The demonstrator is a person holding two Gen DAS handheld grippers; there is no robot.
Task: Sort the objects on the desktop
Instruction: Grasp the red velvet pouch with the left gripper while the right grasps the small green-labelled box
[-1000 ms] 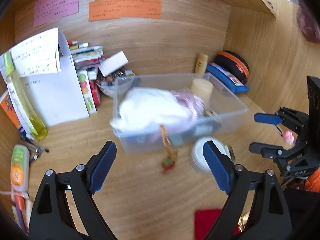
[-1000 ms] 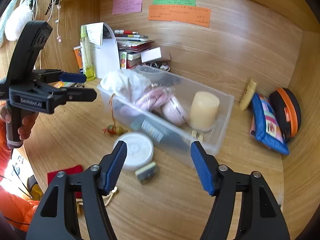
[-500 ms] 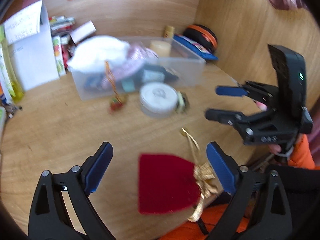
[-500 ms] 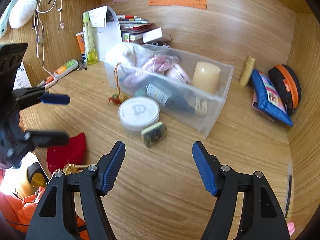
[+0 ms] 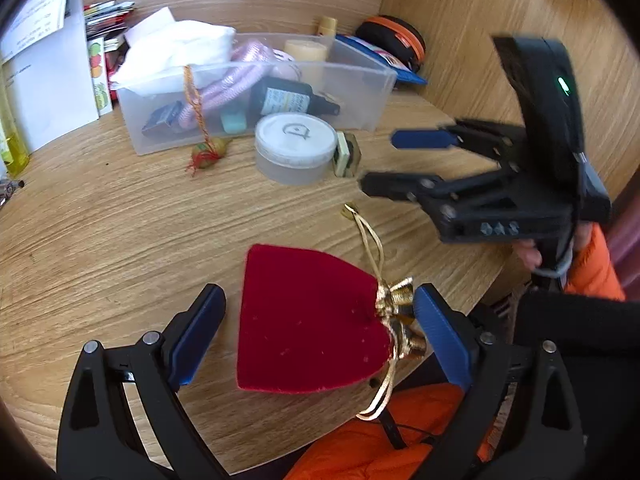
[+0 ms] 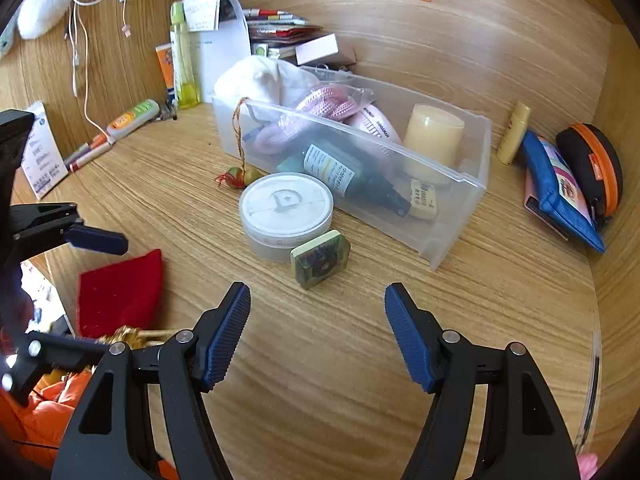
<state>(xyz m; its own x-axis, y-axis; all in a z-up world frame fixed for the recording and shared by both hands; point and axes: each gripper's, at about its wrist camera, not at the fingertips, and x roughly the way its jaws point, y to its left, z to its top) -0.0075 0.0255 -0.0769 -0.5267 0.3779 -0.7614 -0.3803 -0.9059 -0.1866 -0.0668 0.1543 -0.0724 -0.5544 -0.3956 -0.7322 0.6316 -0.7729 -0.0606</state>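
The left gripper [image 5: 320,320] stands wide open astride the red pouch [image 5: 308,320] near the bin [image 5: 360,92], likely to grab it, while the right gripper [image 6: 318,328], open and empty, faces the bin.

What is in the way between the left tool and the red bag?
Nothing visible is. The red bag lies flat on the desk, already between the open fingers of the left tool. Neither finger presses on it yet, though its gold tie sits right beside one finger.
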